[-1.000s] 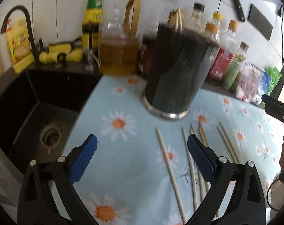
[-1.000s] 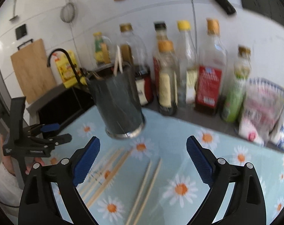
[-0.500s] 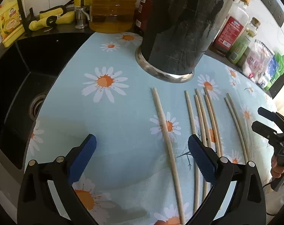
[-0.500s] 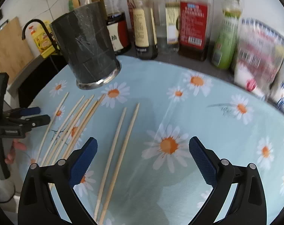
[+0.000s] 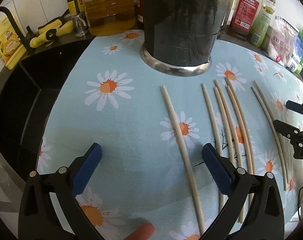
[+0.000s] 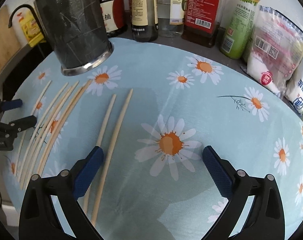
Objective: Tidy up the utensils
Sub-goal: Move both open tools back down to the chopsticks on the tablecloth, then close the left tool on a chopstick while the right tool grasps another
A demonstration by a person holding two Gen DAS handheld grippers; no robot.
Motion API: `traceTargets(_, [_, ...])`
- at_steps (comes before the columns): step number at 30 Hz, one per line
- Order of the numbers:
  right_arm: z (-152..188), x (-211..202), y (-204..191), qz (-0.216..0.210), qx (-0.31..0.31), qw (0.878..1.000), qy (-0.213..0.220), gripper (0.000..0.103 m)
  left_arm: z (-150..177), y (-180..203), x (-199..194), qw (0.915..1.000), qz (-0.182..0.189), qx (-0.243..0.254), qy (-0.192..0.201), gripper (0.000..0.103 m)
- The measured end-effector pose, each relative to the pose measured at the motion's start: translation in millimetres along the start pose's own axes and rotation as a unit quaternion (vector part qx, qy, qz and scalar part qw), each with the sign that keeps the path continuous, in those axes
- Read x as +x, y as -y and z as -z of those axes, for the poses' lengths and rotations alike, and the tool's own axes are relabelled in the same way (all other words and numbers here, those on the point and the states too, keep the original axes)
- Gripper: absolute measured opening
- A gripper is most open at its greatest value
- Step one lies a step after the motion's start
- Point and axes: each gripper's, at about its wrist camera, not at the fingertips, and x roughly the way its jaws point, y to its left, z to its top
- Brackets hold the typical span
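Several pale wooden chopsticks lie loose on the daisy-print cloth in front of a tall dark utensil holder (image 5: 179, 26) (image 6: 73, 32). My left gripper (image 5: 151, 166) is open and empty, low over the cloth, with the leftmost chopstick (image 5: 179, 132) running between its fingers nearer the right one. A cluster of chopsticks (image 5: 229, 120) lies to its right. My right gripper (image 6: 152, 169) is open and empty, with a pair of chopsticks (image 6: 111, 140) just beside and under its left finger. Each gripper shows in the other's view, the right (image 5: 291, 118) and the left (image 6: 15, 116).
A black sink (image 5: 17, 100) drops off left of the cloth. Bottles of oil and sauce (image 6: 201, 10) and bags (image 6: 271, 50) line the back wall behind the holder. A yellow dish-soap bottle (image 5: 7, 46) stands by the tap.
Both grippers have tilted down and come lower and closer to the cloth and chopsticks. Both stay open.
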Motion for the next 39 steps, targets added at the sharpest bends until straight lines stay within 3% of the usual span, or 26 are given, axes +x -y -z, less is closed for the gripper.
traceTargets(6, [6, -2, -1, 0.012, 0.016, 1.0, 0.01, 0.096, 4, 0, 0, 0.9999, -0.001, 0.0, 0.016, 0.099])
traceTargets(12, [0, 0, -1, 0.015, 0.026, 0.999, -0.015, 0.096, 0, 1, 0, 0.9999, -0.004, -0.009, 0.005, 0.099])
traceTargets(16, [2, -1, -2, 0.022, 0.03, 0.999, -0.005, 0.091, 3, 3, -1, 0.9994, -0.016, -0.027, 0.014, 0.097])
traceTargets(18, [4, -5, -6, 0.019, 0.026, 0.999, -0.001, 0.075, 5, 5, -4, 0.9994, -0.014, -0.025, 0.018, 0.086])
traceTargets(19, [6, -11, -7, 0.016, 0.02, 1.0, 0.0, 0.059, 5, 7, -7, 0.9995, -0.012, -0.021, 0.02, 0.08])
traceTargets(20, [6, -14, -10, 0.008, 0.009, 1.0, -0.002, 0.045, 5, 11, -10, 0.9997, -0.007, -0.015, 0.021, 0.067])
traceTargets(21, [6, -16, -11, 0.005, 0.006, 1.0, -0.004, 0.037, 5, 13, -12, 0.9998, -0.001, -0.009, 0.02, 0.055])
traceTargets(23, [6, -19, -11, 0.003, 0.009, 1.0, -0.008, 0.009, 5, 15, -15, 0.9998, 0.004, -0.011, 0.016, 0.039])
traceTargets(26, [8, -22, -3, -0.005, 0.025, 1.0, -0.011, 0.005, 6, 6, -17, 0.9991, -0.006, -0.042, 0.008, 0.008])
traceTargets(27, [7, -23, 1, -0.016, 0.034, 0.999, -0.013, 0.005, 5, 2, -17, 0.9982, 0.001, -0.06, 0.002, 0.006])
traceTargets(31, [6, -21, 9, -0.043, 0.056, 0.997, -0.021, 0.005, 3, -3, -16, 0.9972, 0.016, -0.072, -0.013, 0.005])
traceTargets(35, [9, -23, 12, -0.044, 0.058, 0.997, -0.021, 0.005, 6, -5, -17, 0.9961, 0.033, -0.081, -0.012, 0.005])
traceTargets(39, [10, -24, 19, -0.042, 0.066, 0.997, -0.02, 0.005, 8, -2, -28, 0.9963, 0.031, -0.079, 0.014, 0.005])
